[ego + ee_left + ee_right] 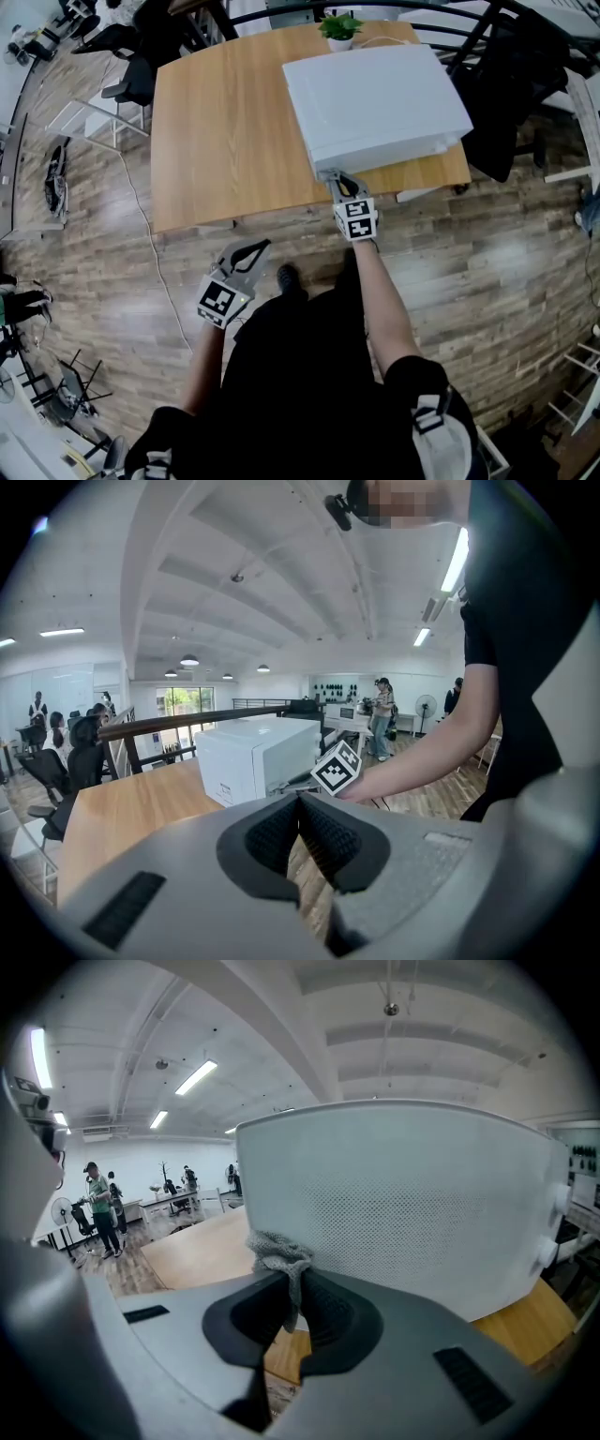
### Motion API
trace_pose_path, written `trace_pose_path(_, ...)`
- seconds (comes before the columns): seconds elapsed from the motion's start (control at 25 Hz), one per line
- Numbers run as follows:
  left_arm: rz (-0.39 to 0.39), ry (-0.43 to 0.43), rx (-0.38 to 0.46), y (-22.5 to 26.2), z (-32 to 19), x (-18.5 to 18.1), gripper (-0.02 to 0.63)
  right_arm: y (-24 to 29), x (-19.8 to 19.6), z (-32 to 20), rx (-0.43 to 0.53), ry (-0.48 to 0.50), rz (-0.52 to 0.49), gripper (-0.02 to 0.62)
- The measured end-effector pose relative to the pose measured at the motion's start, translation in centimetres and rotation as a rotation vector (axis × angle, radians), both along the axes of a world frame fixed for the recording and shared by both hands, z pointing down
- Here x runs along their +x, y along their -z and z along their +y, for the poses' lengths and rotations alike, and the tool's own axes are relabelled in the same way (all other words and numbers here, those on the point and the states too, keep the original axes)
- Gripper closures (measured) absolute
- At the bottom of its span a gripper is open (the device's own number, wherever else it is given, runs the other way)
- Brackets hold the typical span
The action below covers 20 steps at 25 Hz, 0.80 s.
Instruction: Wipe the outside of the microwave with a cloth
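One white microwave (375, 103) stood at the far right of the single wooden bench (225, 131), with one potted plant (339, 28) beyond it. Of the two tools, the right tool (330, 178) was clamped on the one grey cloth (277, 1251), whose bunched end touched the low near corner of the microwave's perforated side panel. The left tool (251, 249) had its jaws brought together on nothing and hung off the bench's near edge, over the floor. Wiping appeared to be under way on that near side. No surface showed a mark of cleaning, so the top, the front and the other sides were judged as probably left to do.
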State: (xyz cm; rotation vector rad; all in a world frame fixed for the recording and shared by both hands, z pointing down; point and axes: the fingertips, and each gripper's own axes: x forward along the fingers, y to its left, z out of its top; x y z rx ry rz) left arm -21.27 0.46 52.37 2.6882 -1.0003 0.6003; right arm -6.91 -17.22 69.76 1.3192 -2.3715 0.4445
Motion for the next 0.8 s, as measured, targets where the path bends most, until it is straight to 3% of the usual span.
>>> trace_pose_path(0.48, -0.003, 0.011, -0.006, -0.3, 0.5, -0.8, 0.603, -1.2, -1.7, 0.6, -0.027, 0.04, 0.0, 0.566)
trace_pose_path(0.8, -0.001, 0.028, -0.018, -0.4, 0.1, -0.1, 0.603, -2.3, -0.9, 0.1, -0.041, 0.067, 0.011, 0.566)
